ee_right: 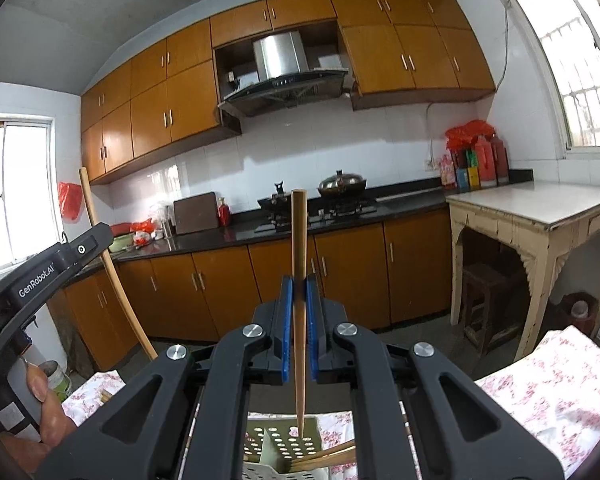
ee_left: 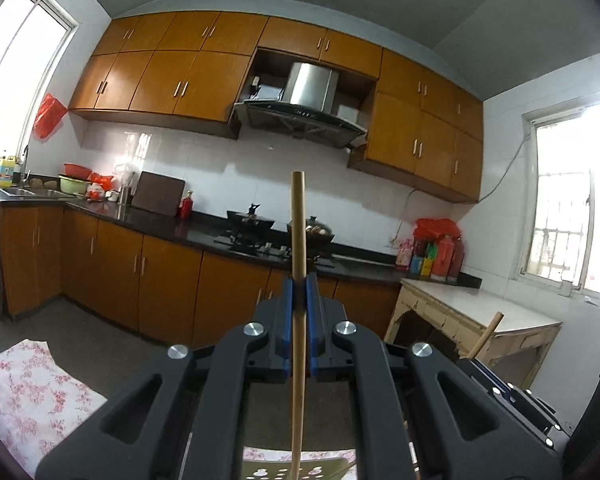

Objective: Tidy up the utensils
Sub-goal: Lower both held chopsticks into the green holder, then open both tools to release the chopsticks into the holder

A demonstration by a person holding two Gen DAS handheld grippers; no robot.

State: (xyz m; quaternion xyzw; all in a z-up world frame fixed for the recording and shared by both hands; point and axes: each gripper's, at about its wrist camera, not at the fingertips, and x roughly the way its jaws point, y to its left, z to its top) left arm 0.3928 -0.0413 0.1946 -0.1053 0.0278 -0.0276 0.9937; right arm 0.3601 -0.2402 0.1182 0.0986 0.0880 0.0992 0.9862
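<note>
While both hands point level, left gripper (ee_left: 300, 292) clamps one upright chopstick (ee_left: 299, 240); right gripper (ee_right: 300, 294) clamps another chopstick (ee_right: 299, 264), perforated holder (ee_right: 284, 440) at six o'clock.

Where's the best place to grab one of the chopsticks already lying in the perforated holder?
Grip a leaning chopstick near its free upper end, coming from above the holder. That end angles up past the rim; the lower part is hidden inside.
</note>
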